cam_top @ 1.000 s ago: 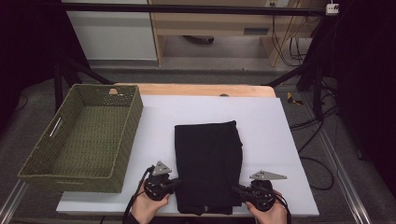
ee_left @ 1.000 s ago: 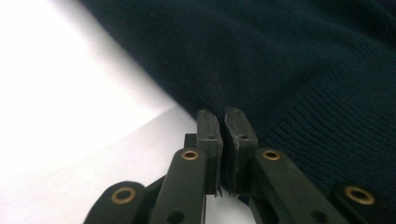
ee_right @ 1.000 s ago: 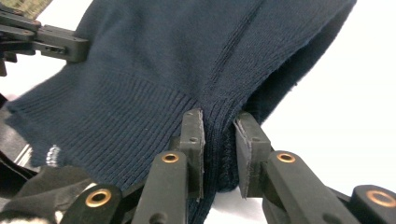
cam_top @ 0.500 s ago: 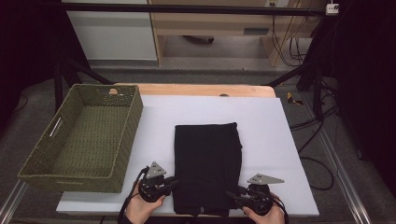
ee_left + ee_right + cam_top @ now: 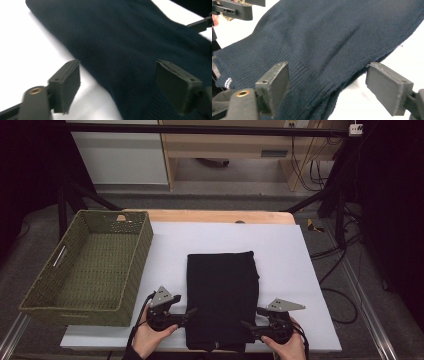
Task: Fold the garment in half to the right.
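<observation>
Dark knit sweater point(image 5: 222, 300) folded flat before me, near hem cut off by table edge, my left gripper point(image 5: 191, 311) and right gripper point(image 5: 248, 325) jaws just opened, straddling its side edges, clamping nothing.

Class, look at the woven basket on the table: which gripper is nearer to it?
Left. The left gripper is just past the green woven basket's near right corner; the right gripper is beyond the folded dark sweater, farther away.

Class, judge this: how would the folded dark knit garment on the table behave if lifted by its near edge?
The folded knit garment would probably droop: it is soft, ribbed cloth lying flat. Its layers may slide apart and unfold. It looks light, and unlikely to slip, given its fuzzy weave.
</observation>
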Demonstrator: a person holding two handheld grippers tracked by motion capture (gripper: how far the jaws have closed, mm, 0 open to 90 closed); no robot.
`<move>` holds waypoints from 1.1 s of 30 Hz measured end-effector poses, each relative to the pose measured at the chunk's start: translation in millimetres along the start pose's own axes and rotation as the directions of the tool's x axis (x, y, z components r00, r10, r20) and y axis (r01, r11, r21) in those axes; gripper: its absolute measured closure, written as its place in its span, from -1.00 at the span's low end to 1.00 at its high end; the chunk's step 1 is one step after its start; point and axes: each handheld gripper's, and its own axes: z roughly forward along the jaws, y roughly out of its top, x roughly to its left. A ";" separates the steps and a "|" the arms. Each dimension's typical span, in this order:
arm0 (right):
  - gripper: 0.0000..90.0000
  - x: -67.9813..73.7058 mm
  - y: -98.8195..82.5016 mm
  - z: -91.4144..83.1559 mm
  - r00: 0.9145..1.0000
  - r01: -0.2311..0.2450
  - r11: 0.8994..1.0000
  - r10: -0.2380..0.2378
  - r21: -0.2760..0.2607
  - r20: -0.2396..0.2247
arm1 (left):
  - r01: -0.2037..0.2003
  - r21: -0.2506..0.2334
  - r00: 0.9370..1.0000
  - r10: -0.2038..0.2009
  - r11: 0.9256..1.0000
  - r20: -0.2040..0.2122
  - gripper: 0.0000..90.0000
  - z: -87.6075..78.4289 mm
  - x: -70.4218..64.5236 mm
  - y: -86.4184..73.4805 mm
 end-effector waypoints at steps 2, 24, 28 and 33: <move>-0.72 -2.1 2.1 0.5 1.000 0.000 1.000 0.000 -0.009 0.001 | -0.005 -0.013 1.000 0.005 1.000 0.007 -0.72 -0.2 2.1 4.5; -0.98 -17.1 10.3 -0.2 0.998 0.059 0.996 -0.057 -0.062 0.039 | -0.005 -0.023 0.998 0.006 1.000 0.057 -0.94 9.0 17.9 29.7; -0.98 -17.1 11.2 -1.5 0.998 0.058 0.996 -0.055 -0.069 0.039 | 0.001 -0.025 0.999 0.000 1.000 0.052 -0.95 13.3 20.9 36.1; -0.99 -16.2 11.1 -3.0 0.998 0.058 0.996 -0.056 -0.071 0.035 | 0.013 -0.031 0.999 -0.011 0.999 0.039 -0.95 19.8 25.6 45.4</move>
